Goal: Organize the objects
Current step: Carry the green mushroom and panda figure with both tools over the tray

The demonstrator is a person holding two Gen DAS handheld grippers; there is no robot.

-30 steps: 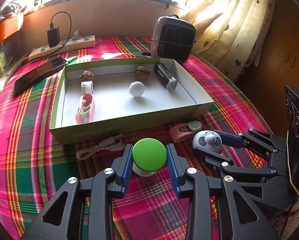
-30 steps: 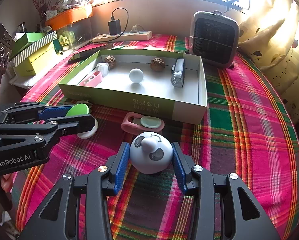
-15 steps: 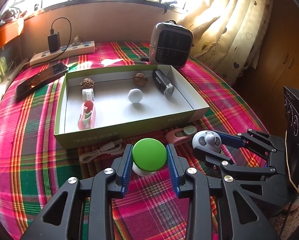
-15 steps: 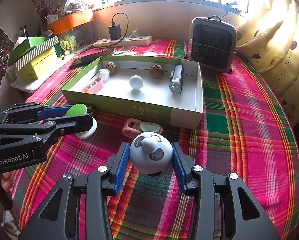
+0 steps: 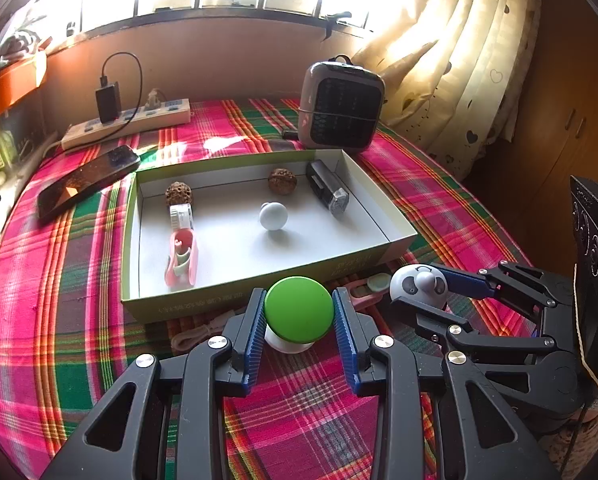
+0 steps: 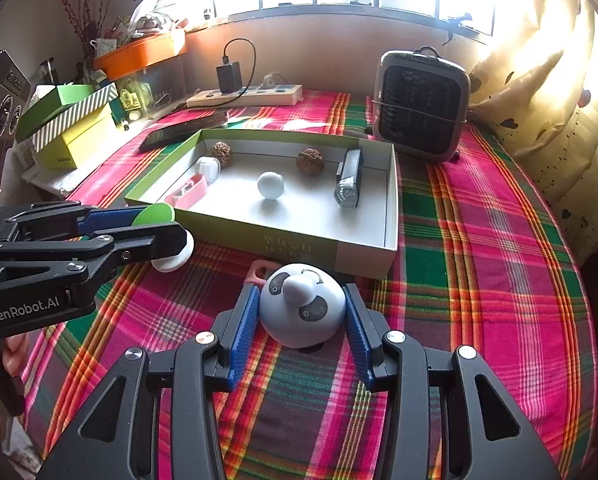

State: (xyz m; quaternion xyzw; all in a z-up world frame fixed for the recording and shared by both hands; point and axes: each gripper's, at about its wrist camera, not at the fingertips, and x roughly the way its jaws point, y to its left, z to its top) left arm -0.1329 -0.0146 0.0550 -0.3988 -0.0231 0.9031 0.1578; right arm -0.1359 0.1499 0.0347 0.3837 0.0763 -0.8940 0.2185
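My left gripper point(image 5: 299, 322) is shut on a green-capped white mushroom toy point(image 5: 299, 308) and holds it above the plaid cloth, just before the near wall of the green-sided white box point(image 5: 227, 300). My right gripper point(image 6: 301, 316) is shut on a white panda-face dome toy point(image 6: 302, 306), also lifted, near the box's near wall point(image 6: 299, 246). Each gripper shows in the other view: the right one with the panda point(image 5: 419, 286), the left one with the mushroom point(image 6: 159, 216). Inside the box lie a white ball point(image 5: 273, 216), two walnuts point(image 5: 282, 181), a dark flashlight point(image 5: 328, 194), a white roll point(image 5: 181, 216) and a pink holder point(image 5: 181, 262).
A pink clip with a pale disc point(image 5: 369, 286) and a beige cable point(image 5: 197, 334) lie on the cloth before the box. A small heater point(image 5: 341, 114) stands behind the box, with a phone point(image 5: 87, 180) and power strip point(image 5: 127, 122) at the back left. Boxes point(image 6: 71, 124) sit left.
Both grippers have risen and pulled back a little with their toys held; the box and table look farther and lower now. The pink clip is partly hidden behind the panda toy.
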